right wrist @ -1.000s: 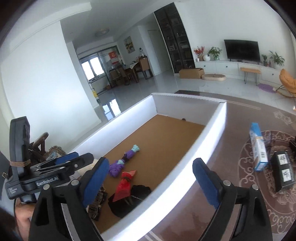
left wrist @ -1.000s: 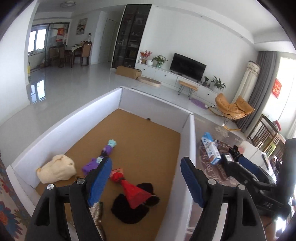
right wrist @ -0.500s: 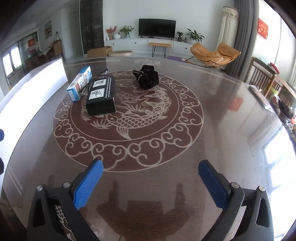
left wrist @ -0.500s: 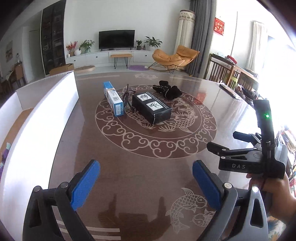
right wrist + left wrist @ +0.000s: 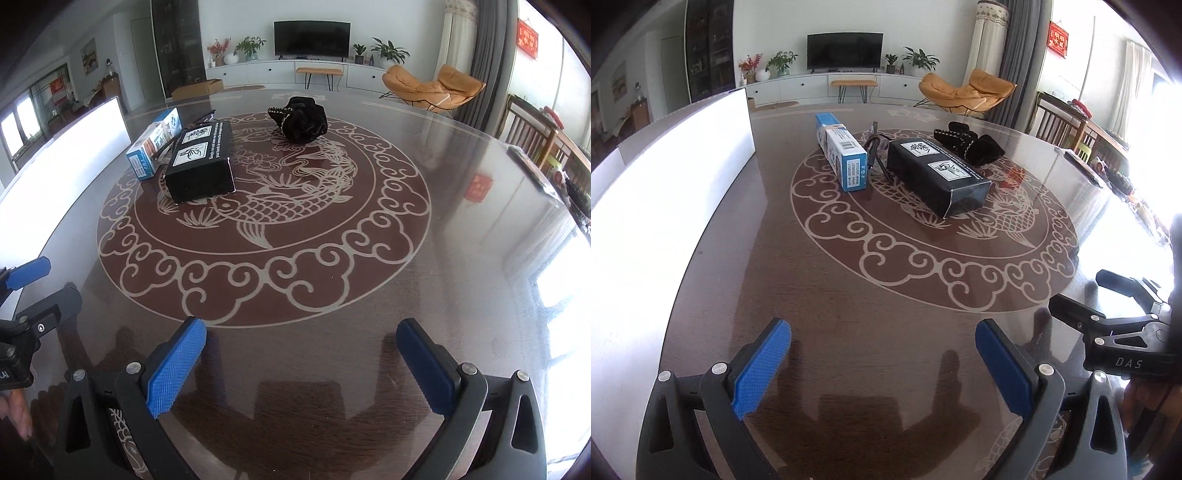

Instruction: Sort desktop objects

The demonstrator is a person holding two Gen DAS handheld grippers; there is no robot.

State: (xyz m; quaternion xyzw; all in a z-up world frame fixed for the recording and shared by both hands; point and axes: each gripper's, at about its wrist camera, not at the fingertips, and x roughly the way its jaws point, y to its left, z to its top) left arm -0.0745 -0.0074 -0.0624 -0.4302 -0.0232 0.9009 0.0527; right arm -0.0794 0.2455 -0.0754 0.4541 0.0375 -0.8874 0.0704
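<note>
Both grippers empty with jaws spread wide — left gripper [image 5: 882, 343] and right gripper [image 5: 301, 341] hover low over the near edge of the glossy brown table with the carp-and-cloud pattern [image 5: 461, 295], well apart from the items. Left to sort: blue-and-white cardboard carton [image 5: 842, 157], long black box with white labels [image 5: 201, 160], a thin dark cable-like thing between them (hard to tell) [image 5: 873, 149], black fabric bundle [image 5: 301, 120]. White-walled bin [image 5: 665, 192] at left, contents hidden — so progress looks partial at best.
</note>
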